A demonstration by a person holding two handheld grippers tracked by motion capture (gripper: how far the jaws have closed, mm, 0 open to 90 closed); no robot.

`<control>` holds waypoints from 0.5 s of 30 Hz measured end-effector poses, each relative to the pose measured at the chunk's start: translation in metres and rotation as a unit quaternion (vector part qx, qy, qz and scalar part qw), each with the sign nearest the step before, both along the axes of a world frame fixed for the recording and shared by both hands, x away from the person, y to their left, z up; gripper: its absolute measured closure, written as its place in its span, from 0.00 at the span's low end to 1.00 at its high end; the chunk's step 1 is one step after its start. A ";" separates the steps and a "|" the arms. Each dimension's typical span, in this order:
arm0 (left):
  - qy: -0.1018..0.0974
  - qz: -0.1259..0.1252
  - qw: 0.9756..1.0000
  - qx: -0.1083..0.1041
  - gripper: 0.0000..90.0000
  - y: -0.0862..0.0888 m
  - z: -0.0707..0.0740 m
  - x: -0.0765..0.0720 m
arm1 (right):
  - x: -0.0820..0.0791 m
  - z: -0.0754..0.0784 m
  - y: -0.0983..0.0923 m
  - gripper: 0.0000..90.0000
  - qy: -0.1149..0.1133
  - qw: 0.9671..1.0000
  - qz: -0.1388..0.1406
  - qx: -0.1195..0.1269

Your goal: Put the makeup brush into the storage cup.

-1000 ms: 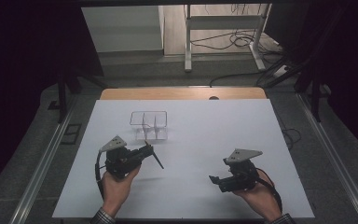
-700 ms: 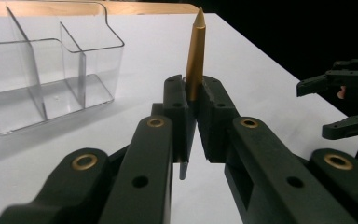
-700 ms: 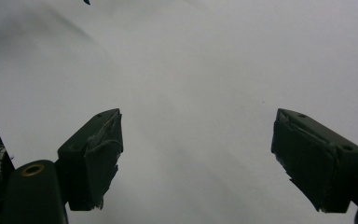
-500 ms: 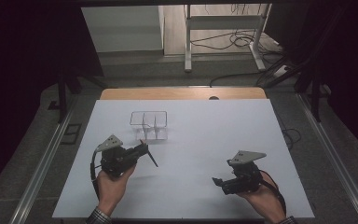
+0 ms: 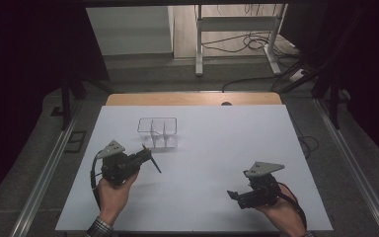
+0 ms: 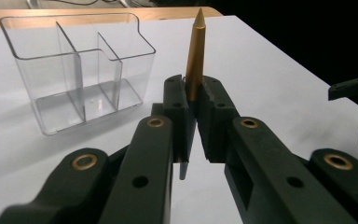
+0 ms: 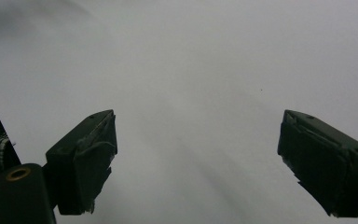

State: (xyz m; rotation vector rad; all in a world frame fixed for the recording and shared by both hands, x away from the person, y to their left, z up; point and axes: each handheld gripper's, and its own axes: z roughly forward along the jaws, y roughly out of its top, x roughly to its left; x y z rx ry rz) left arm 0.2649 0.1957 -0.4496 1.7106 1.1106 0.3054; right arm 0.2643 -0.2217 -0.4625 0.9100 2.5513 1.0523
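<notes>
On the left side of the white table, the left gripper is closed on a pen, holding it near the middle, golden tip upward. It looks light, stiff and smooth, so it may slip or turn; a hold near the middle seems best. Just beyond stands a clear plastic organizer with empty compartments, probably light and easy to push. At the right, the right gripper has just been opening, with nothing between its jaws.
</notes>
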 end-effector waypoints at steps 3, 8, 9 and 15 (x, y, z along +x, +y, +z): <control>-0.002 0.004 1.000 0.002 0.92 0.002 0.001 0.001 | -0.001 -0.001 -0.001 0.12 -0.001 1.000 0.000 -0.004; -0.005 0.008 1.000 0.006 0.92 0.005 0.003 0.002 | -0.004 -0.002 -0.002 0.11 -0.003 1.000 0.001 -0.007; -0.005 0.009 1.000 0.007 0.92 0.006 0.003 0.003 | -0.004 -0.002 -0.003 0.11 -0.003 1.000 0.001 -0.006; -0.007 0.015 1.000 0.009 0.92 0.008 0.004 0.006 | -0.007 -0.003 -0.007 0.10 -0.004 1.000 -0.001 -0.008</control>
